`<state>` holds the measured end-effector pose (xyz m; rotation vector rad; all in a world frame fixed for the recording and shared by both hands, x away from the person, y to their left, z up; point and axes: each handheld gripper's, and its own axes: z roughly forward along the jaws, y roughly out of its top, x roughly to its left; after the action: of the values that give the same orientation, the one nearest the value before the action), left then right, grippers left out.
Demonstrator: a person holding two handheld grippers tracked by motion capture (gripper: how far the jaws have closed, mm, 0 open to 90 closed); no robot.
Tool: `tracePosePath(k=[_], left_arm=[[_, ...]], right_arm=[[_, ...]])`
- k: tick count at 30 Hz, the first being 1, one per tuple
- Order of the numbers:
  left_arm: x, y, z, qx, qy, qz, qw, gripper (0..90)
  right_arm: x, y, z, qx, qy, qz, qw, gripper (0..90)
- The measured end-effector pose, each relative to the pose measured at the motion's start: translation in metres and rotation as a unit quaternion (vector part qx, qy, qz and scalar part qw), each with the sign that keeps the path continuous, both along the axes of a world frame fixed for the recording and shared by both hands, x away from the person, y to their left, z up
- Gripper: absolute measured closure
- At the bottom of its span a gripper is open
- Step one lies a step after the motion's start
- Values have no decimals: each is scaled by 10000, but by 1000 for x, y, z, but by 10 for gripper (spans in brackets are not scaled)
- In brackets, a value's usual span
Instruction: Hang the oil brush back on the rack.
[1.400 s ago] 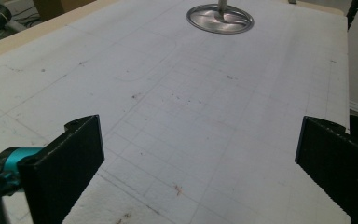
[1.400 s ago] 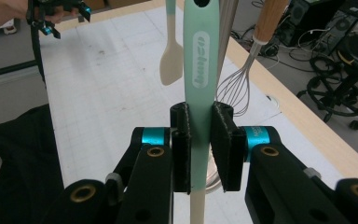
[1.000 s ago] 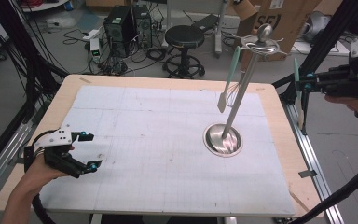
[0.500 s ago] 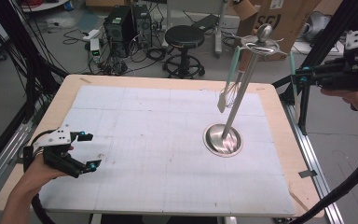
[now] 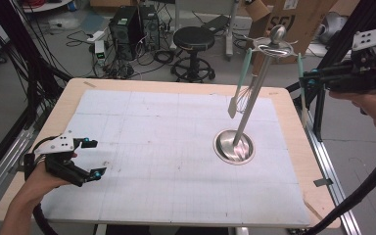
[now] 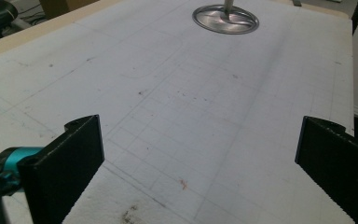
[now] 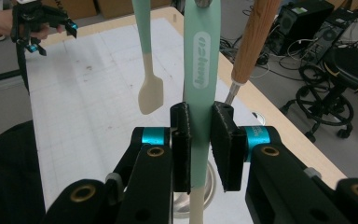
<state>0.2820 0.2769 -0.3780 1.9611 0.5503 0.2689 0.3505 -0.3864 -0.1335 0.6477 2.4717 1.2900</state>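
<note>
Utensil stand (image 5: 245, 105) rises from its round base on the tabletop (image 5: 166, 147), right of centre. Left tongs (image 5: 90, 157) rest wide apart near the left edge. Right tongs (image 7: 200, 140) clamp a hanging mint-handled spatula (image 7: 200, 70).

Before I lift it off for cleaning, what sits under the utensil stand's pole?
A round metal base on the white mat, the pole rising from its middle. Whatever lies beneath the base is covered.
</note>
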Motion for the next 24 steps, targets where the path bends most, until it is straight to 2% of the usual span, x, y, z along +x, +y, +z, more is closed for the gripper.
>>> tracePosePath(k=[4,7,9,12,16,18,20,24], left_arm=[[0,1,0,-3,-2,4,10000,17],[0,0,0,-24,-5,0,10000,17],[0,0,0,-33,-10,-1,10000,17],[0,0,1,-30,-31,-15,10000,17],[-2,-1,4,-65,-76,-27,9999,17],[-2,-1,4,-47,-85,-35,9999,17],[-3,-1,4,-60,-83,-27,9999,17],[-2,-2,5,-32,-112,-45,9999,17]], right_arm=[[1,5,-1,-25,12,-111,9999,775],[0,9,-5,66,34,-219,9997,746],[-1,12,-10,109,54,-369,9992,630],[-3,17,-17,90,120,-509,9986,544],[-10,21,-29,181,189,-424,9988,467],[-14,23,-35,234,247,-412,9986,397],[-18,25,-40,247,255,-343,9988,383],[-29,29,-52,255,251,-411,9985,244]])
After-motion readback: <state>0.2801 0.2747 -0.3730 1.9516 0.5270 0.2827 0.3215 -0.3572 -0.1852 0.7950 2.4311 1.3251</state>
